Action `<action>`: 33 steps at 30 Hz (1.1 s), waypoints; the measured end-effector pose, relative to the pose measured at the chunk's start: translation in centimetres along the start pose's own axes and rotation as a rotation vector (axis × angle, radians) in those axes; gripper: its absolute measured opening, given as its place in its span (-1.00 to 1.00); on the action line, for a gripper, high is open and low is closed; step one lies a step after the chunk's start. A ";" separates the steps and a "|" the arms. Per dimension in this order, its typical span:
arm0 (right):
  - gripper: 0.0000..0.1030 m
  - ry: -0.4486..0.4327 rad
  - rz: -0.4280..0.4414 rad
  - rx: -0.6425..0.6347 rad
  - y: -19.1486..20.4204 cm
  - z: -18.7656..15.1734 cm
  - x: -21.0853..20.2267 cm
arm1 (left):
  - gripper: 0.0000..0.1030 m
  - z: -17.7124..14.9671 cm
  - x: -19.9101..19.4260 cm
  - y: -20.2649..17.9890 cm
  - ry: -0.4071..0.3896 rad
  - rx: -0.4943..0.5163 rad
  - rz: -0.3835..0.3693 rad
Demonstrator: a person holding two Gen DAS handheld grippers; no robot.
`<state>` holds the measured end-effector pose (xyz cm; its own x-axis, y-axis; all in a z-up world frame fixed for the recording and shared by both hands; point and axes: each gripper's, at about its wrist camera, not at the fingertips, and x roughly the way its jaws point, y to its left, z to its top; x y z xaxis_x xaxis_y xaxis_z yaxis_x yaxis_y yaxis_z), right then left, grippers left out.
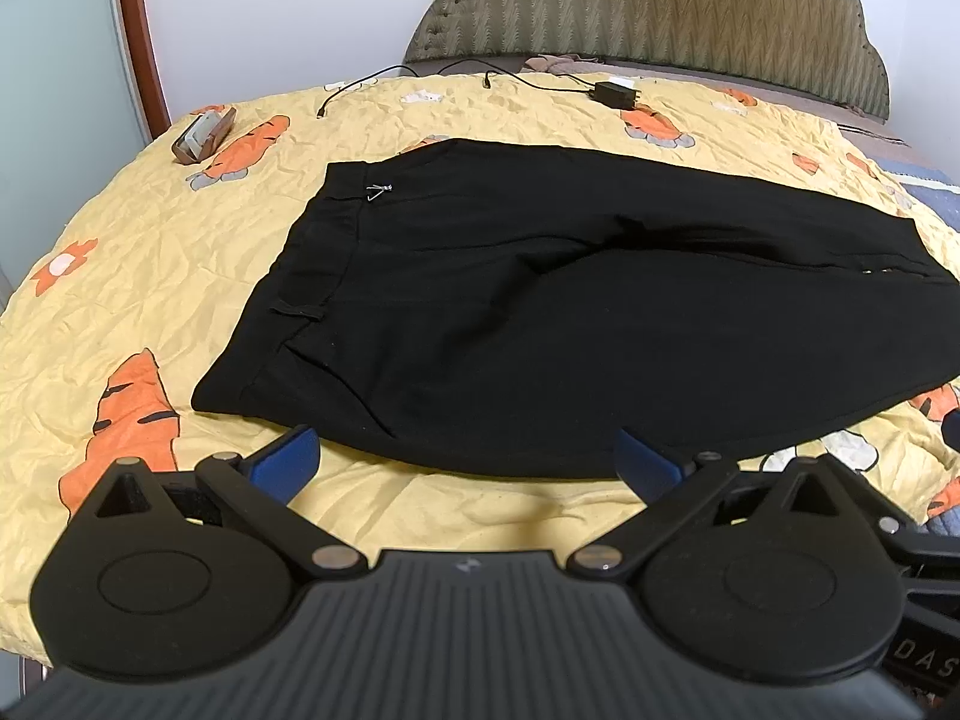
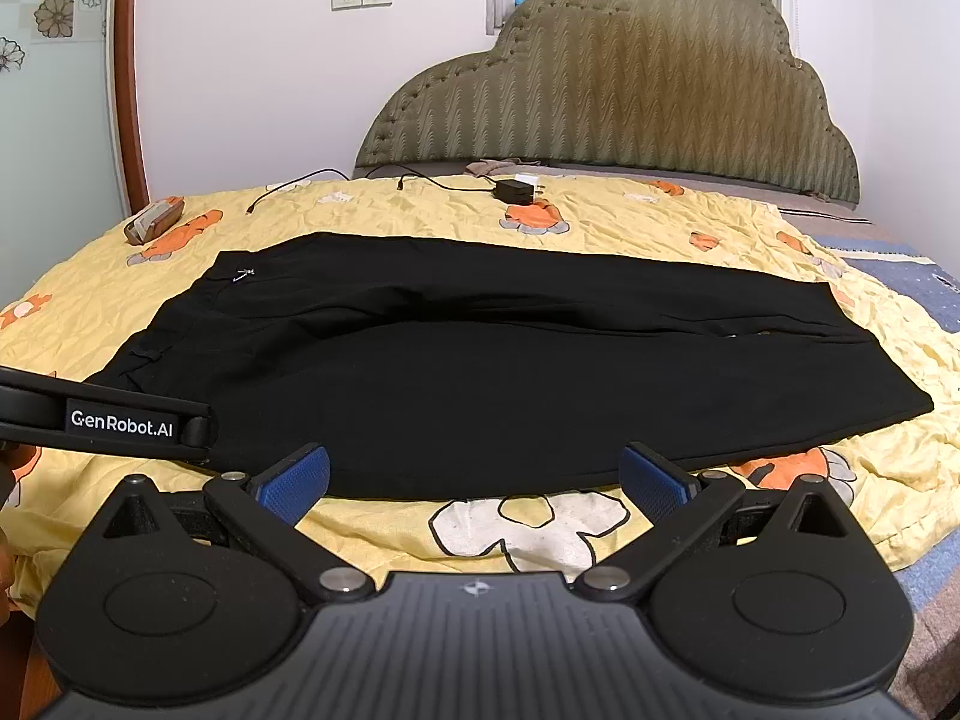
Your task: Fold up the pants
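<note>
The pants point(image 1: 540, 312) lie flat on the bedspread point(image 1: 150, 276), black, spread across the bed with the waistband toward the left and the legs running right. One leg lies over the other along a lengthwise crease. A small metal clip point(image 1: 378, 192) shows near the waistband's far corner.

The left gripper point(image 1: 468, 462) hovers just over the near hem of the pants, jaws spread wide, nothing between its blue pads point(image 1: 288, 459). The right gripper point(image 2: 474, 474) sits likewise at the near edge, jaws wide and empty; whether either touches the cloth cannot be told. In the right wrist view the left gripper's body enters from the left, over the waistband end.

Beyond the pants: a charger point(image 2: 516, 189) with cable point(image 2: 288, 186), a brown case point(image 2: 153, 222) at the far left, and the headboard point(image 2: 630, 90).
</note>
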<state>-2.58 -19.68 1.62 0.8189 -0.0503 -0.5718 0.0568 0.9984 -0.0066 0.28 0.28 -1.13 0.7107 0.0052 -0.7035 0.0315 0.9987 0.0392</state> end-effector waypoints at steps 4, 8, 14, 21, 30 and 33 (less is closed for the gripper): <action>1.00 0.000 0.000 -0.002 0.0 0.0 0.1 | 1.00 0.1 0.0 0.1 -0.002 0.002 0.000; 1.00 0.001 -0.001 -0.002 0.1 0.0 0.1 | 1.00 0.1 0.2 0.2 0.000 0.004 0.001; 1.00 -0.013 0.016 -0.022 0.2 0.3 0.4 | 1.00 0.6 0.8 0.7 -0.007 0.011 0.011; 1.00 -0.158 0.089 -0.190 1.2 3.7 2.3 | 1.00 3.6 3.1 3.4 -0.028 -0.021 0.084; 1.00 -0.214 0.177 -0.333 2.3 9.0 8.3 | 1.00 8.8 7.8 7.6 -0.024 -0.050 0.110; 1.00 -0.232 0.208 -0.386 2.7 10.6 10.9 | 1.00 10.9 10.4 8.9 -0.017 -0.046 0.118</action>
<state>12.56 -17.83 4.06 0.8984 0.1905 -0.3958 -0.3012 0.9230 -0.2396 15.61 8.69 -0.34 0.7192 0.1221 -0.6840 -0.0846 0.9925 0.0883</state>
